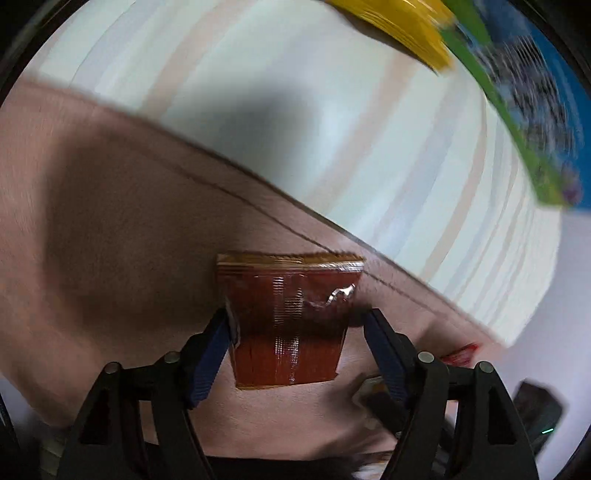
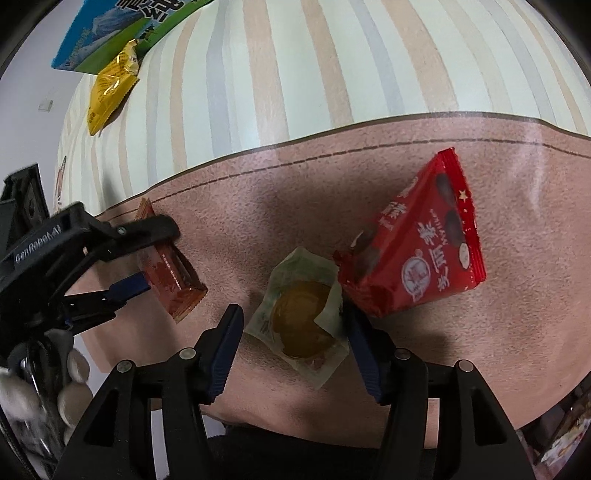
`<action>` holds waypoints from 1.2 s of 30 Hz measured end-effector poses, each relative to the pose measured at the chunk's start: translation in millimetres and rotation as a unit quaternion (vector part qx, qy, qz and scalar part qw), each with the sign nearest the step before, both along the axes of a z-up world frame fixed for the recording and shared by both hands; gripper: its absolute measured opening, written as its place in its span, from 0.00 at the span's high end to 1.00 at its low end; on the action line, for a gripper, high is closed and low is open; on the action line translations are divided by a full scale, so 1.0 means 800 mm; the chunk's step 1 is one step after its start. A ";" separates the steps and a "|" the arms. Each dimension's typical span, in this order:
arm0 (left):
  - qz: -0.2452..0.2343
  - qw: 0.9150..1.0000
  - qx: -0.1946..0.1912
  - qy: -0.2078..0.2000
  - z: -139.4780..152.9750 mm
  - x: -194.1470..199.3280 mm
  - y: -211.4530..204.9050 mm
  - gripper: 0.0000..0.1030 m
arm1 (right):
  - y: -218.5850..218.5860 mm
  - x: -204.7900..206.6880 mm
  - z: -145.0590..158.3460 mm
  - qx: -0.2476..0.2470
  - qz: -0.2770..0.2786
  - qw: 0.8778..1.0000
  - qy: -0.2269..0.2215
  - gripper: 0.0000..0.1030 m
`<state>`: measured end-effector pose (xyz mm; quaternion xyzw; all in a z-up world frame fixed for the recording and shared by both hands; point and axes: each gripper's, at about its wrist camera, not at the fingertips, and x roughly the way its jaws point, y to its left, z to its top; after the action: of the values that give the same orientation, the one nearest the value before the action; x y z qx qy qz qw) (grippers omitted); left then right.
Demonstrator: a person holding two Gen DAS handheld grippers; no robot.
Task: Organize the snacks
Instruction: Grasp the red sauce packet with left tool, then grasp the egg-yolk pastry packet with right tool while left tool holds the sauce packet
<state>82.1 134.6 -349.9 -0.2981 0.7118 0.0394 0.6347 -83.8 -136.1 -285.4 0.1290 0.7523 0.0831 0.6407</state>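
Snacks lie scattered across the tabletop (image 2: pixel 369 55): brown packet (image 1: pixel 290 325) between the left tongs (image 1: pixel 295 332), whose jaws straddle it, seemingly not yet clamped. Right tongs (image 2: pixel 295 332) spread apart around the clear-wrapped yellow sweet (image 2: pixel 301 321). Red packet (image 2: pixel 417 243) touches the sweet; yellow bag (image 2: pixel 110 88) and blue-green box (image 2: pixel 110 33) far off. Sorting barely begun, nearly all left.

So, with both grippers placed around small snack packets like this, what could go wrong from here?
1. The left gripper is open around the brown packet; its view is blurred by motion, so a hasty close may pinch only an edge.
2. The right gripper straddles the clear yellow sweet packet, and the red bag touches or overlaps it, so the right fingers may catch that bag too.
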 end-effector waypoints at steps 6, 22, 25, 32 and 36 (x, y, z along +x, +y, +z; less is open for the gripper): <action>-0.146 0.983 0.102 -0.033 0.026 0.017 -0.068 0.46 | 0.013 0.006 0.006 -0.018 0.044 0.999 -0.017 0.56; -0.199 0.968 0.146 -0.042 -0.001 -0.057 -0.071 0.45 | 0.047 0.025 -0.006 -0.059 0.055 0.996 -0.023 0.31; -0.196 0.968 0.150 -0.043 -0.016 -0.054 -0.070 0.45 | 0.048 0.026 -0.011 -0.080 0.056 0.995 -0.029 0.43; -0.197 0.965 0.164 -0.057 -0.011 -0.066 -0.085 0.47 | 0.042 0.019 0.002 -0.080 0.067 0.994 -0.044 0.47; -0.196 0.966 0.153 -0.066 0.003 -0.072 -0.092 0.47 | 0.030 -0.006 0.014 -0.064 0.069 0.994 -0.059 0.53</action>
<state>24.2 60.7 -347.6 -0.0537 0.6981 0.0028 0.7139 -89.0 -111.8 -273.9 0.0307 0.7240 0.0864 0.6836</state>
